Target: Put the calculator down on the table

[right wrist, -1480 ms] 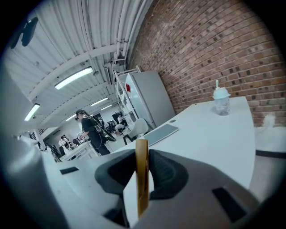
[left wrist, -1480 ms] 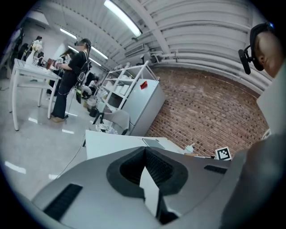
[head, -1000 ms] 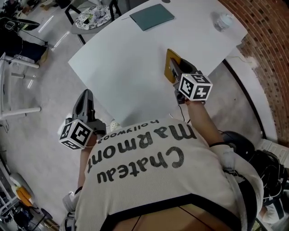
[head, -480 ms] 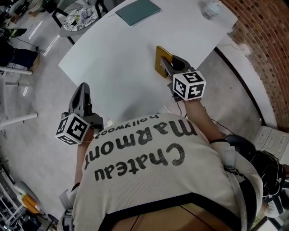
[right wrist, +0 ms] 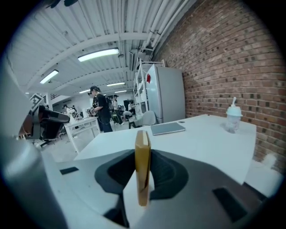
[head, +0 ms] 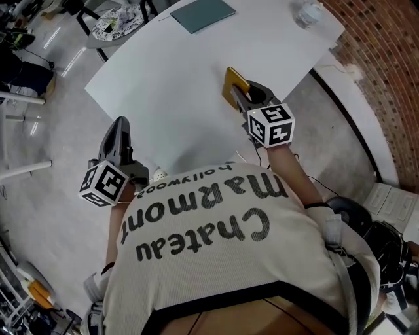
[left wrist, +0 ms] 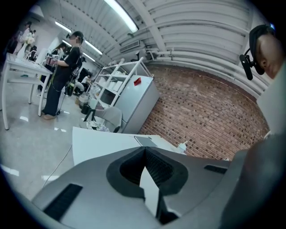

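A yellow calculator [head: 233,83] stands on edge between the pads of my right gripper [head: 241,98], which is shut on it above the near part of the white table [head: 177,72]. In the right gripper view the calculator [right wrist: 142,163] shows as a thin upright slab clamped in the right gripper [right wrist: 143,179]. Whether it touches the tabletop I cannot tell. My left gripper [head: 120,125] hangs off the table's near left corner, over the floor, shut and empty. In the left gripper view the left gripper [left wrist: 144,154] has its tips meeting with nothing between them.
A teal notebook [head: 201,13] lies at the table's far side, and a clear plastic cup [head: 306,12] stands at the far right corner. A chair with a patterned seat [head: 118,25] is beyond the left edge. A brick wall [head: 386,72] runs along the right. People stand far off [left wrist: 62,76].
The right gripper has rolled a little and drifted over the table with the calculator still in it. The left gripper has hardly moved. The head view has shifted slightly.
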